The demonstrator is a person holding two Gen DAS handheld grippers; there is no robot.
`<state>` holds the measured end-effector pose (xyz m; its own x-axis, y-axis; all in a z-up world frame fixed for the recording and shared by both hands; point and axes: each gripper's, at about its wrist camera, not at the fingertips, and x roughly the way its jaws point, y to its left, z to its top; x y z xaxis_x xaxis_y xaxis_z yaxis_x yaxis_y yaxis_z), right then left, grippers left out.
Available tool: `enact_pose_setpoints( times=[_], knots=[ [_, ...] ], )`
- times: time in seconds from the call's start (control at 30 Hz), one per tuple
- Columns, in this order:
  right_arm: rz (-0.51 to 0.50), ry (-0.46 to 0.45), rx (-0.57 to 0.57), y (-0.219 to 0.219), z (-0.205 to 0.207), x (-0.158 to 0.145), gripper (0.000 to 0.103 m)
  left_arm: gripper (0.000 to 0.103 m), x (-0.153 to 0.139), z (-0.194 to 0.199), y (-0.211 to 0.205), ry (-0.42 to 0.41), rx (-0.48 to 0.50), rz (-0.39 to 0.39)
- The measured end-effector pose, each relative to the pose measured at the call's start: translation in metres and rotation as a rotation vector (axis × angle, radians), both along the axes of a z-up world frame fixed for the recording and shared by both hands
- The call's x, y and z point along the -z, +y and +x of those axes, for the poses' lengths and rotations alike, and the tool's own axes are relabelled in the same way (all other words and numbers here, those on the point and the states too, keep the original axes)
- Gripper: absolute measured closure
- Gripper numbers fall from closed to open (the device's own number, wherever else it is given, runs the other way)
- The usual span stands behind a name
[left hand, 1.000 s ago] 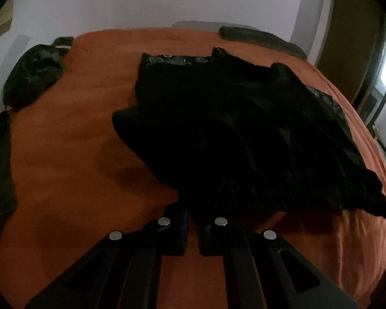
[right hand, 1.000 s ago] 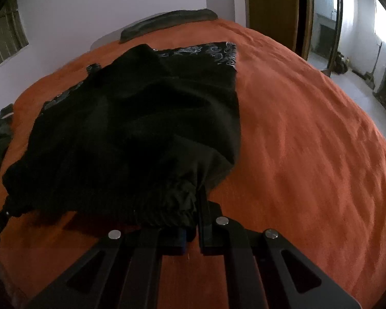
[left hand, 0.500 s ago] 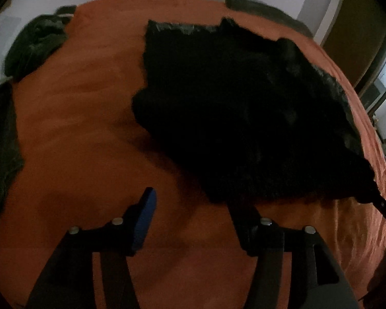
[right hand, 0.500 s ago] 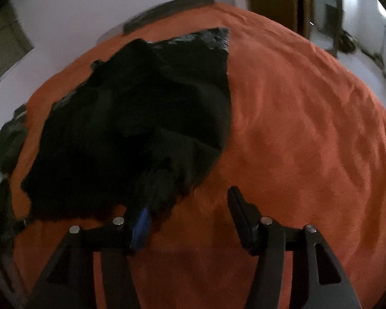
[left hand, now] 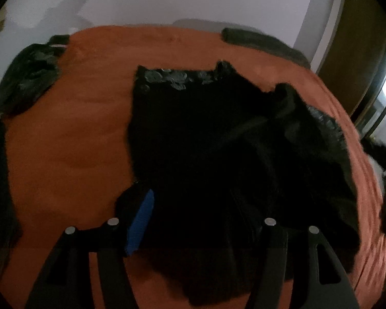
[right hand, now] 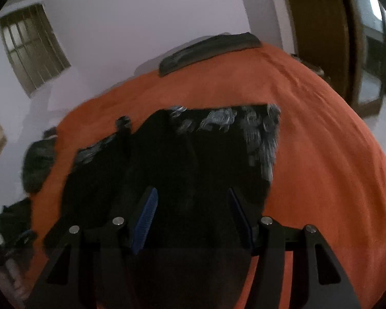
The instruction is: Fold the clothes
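Note:
A black garment (left hand: 218,154) with a grey patterned hem lies partly folded and rumpled on the orange bed (left hand: 72,139). It also shows in the right wrist view (right hand: 205,159). My left gripper (left hand: 195,216) is open, its jaws wide apart over the garment's near edge, holding nothing. My right gripper (right hand: 193,211) is open too, low over the garment's near right part, with the dark cloth between and under its blue pads (right hand: 146,216).
A dark crumpled garment (left hand: 28,79) lies at the bed's far left, another dark cloth (left hand: 0,193) at the left edge. A long dark pillow-like item (left hand: 262,42) lies at the bed's far end. A wooden door (right hand: 319,25) and wall stand beyond.
Both grippers let go of the garment's edge and opened. They have since moved forward over the garment, which now lies flatter on the bed.

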<state>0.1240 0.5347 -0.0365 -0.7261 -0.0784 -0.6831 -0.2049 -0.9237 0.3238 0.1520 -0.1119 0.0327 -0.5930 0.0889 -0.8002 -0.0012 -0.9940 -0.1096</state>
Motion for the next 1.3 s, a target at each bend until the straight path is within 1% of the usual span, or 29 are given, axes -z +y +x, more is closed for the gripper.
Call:
enact_pose_setpoints(
  times=[0.07, 0.1, 0.17, 0.2, 0.23, 0.3, 0.33, 0.37, 0.5, 0.57, 0.6, 0.7, 0.73, 0.83, 0.9, 0.97, 1.0, 1.03, 1.07, 1.1, 1.13, 1.17, 1.2, 1.23, 1.3],
  knots=[
    [-0.012, -0.067, 0.018, 0.022, -0.052, 0.023, 0.047, 0.039, 0.011, -0.017, 0.006, -0.029, -0.008, -0.022],
    [-0.032, -0.105, 0.046, 0.036, -0.077, 0.037, 0.047, 0.039, 0.015, -0.024, 0.007, -0.043, -0.02, -0.021],
    [-0.062, -0.171, 0.083, 0.05, -0.106, 0.059, 0.047, 0.039, 0.022, -0.029, 0.003, -0.066, -0.049, -0.008],
    [-0.046, -0.209, 0.102, 0.058, -0.121, 0.07, 0.047, 0.039, 0.025, -0.03, 0.0, -0.076, -0.063, -0.006],
    [-0.04, -0.23, 0.108, 0.06, -0.125, 0.076, 0.049, 0.039, 0.027, -0.03, -0.002, -0.085, -0.068, -0.01],
    [-0.035, -0.248, 0.118, 0.065, -0.131, 0.083, 0.08, 0.039, 0.032, -0.029, -0.007, -0.101, -0.079, -0.018],
    [-0.018, -0.24, 0.127, 0.067, -0.13, 0.08, 0.101, 0.039, 0.034, -0.028, -0.011, -0.106, -0.087, -0.022],
    [-0.001, -0.233, 0.136, 0.07, -0.13, 0.078, 0.103, 0.039, 0.037, -0.027, -0.014, -0.11, -0.095, -0.025],
    [0.033, -0.19, 0.219, 0.088, -0.114, 0.062, 0.103, 0.039, 0.044, -0.029, -0.033, -0.134, -0.141, -0.023],
    [0.005, -0.185, 0.287, 0.108, -0.103, 0.059, 0.103, 0.039, 0.048, -0.032, -0.042, -0.143, -0.167, -0.018],
    [-0.001, -0.191, 0.298, 0.114, -0.102, 0.06, 0.103, 0.039, 0.049, -0.033, -0.046, -0.146, -0.178, -0.017],
    [0.043, -0.221, 0.307, 0.124, -0.098, 0.063, 0.103, 0.039, 0.048, -0.037, -0.058, -0.138, -0.202, -0.031],
    [0.044, -0.226, 0.304, 0.125, -0.099, 0.065, 0.103, 0.039, 0.045, -0.039, -0.063, -0.125, -0.211, -0.038],
    [0.032, -0.242, 0.282, 0.127, -0.104, 0.071, 0.102, 0.039, 0.035, -0.048, -0.08, -0.104, -0.208, -0.013],
    [0.011, -0.272, 0.273, 0.126, -0.11, 0.076, 0.095, 0.039, 0.031, -0.058, -0.09, -0.117, -0.183, 0.012],
    [0.002, -0.253, 0.3, 0.125, -0.107, 0.069, 0.079, 0.039, 0.028, -0.068, -0.098, -0.134, -0.16, 0.032],
    [0.022, -0.229, 0.317, 0.121, -0.103, 0.061, 0.067, 0.039, 0.026, -0.074, -0.102, -0.143, -0.148, 0.041],
    [0.041, -0.205, 0.335, 0.117, -0.1, 0.053, 0.057, 0.039, 0.025, -0.081, -0.105, -0.153, -0.131, 0.045],
    [0.06, -0.181, 0.353, 0.114, -0.096, 0.045, 0.054, 0.039, 0.026, -0.088, -0.106, -0.16, -0.123, 0.044],
    [0.082, -0.163, 0.366, 0.108, -0.094, 0.038, 0.054, 0.039, 0.028, -0.096, -0.107, -0.175, -0.111, 0.049],
    [0.112, -0.17, 0.358, 0.098, -0.097, 0.032, 0.054, 0.039, 0.03, -0.108, -0.108, -0.195, -0.101, 0.061],
    [0.141, -0.177, 0.347, 0.086, -0.1, 0.027, 0.054, 0.036, 0.032, -0.118, -0.109, -0.204, -0.102, 0.066],
    [0.15, -0.186, 0.312, 0.07, -0.104, 0.024, 0.054, 0.034, 0.035, -0.129, -0.11, -0.209, -0.097, 0.078],
    [0.13, -0.184, 0.253, 0.05, -0.107, 0.023, 0.054, 0.032, 0.038, -0.14, -0.11, -0.215, -0.092, 0.09],
    [0.086, -0.177, 0.171, 0.014, -0.105, 0.022, 0.054, 0.032, 0.044, -0.162, -0.108, -0.228, -0.077, 0.101]
  ],
)
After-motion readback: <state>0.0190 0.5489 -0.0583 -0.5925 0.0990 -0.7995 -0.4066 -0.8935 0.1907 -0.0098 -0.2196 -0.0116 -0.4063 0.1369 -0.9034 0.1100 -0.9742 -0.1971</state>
